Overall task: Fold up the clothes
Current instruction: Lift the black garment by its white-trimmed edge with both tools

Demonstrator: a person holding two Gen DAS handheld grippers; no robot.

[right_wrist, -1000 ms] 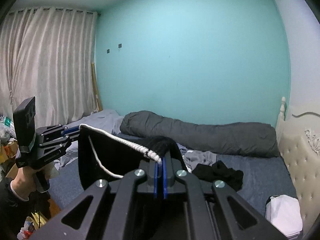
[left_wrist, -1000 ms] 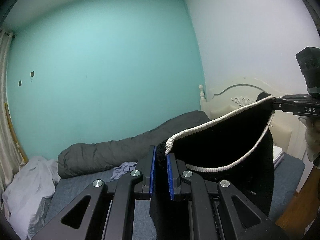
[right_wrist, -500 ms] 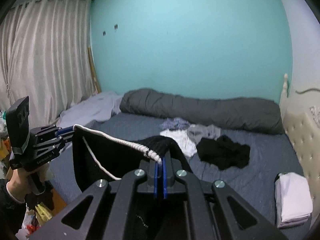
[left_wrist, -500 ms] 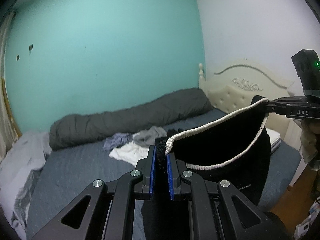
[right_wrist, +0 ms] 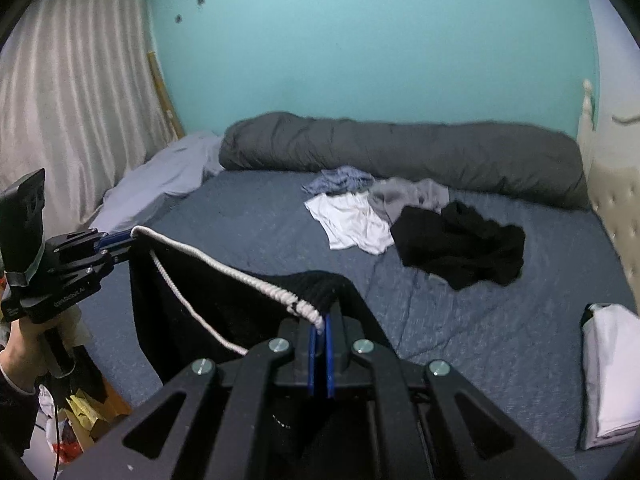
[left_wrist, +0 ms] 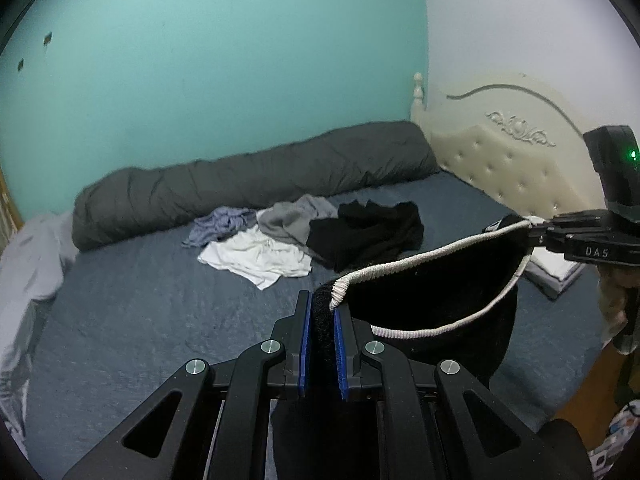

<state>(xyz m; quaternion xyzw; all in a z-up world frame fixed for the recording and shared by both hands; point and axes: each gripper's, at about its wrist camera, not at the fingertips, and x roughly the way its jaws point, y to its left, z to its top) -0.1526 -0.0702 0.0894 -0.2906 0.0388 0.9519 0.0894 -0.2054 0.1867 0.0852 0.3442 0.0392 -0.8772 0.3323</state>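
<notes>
Left wrist view: blue-sheeted bed point(left_wrist: 140, 300) fills frame, rolled grey duvet point(left_wrist: 248, 184) at 12. Clothes pile point(left_wrist: 312, 236) w/ white tee, grey & black pieces sits mid-bed. Black garment w/ white trim point(left_wrist: 432, 300) hangs stretched btwn grippers, above bed's near edge. Left gripper point(left_wrist: 323, 312) clamped on one corner, right gripper point(left_wrist: 536, 234) at 3 pinching the other.

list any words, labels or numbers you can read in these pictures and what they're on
"DAS" in pale letters on the side of the right gripper, seen from the left wrist camera.
Pale lettering on the side of the left gripper, seen from the right wrist camera: too small and blurred to read.
Nothing readable on the black garment or the bed.
</notes>
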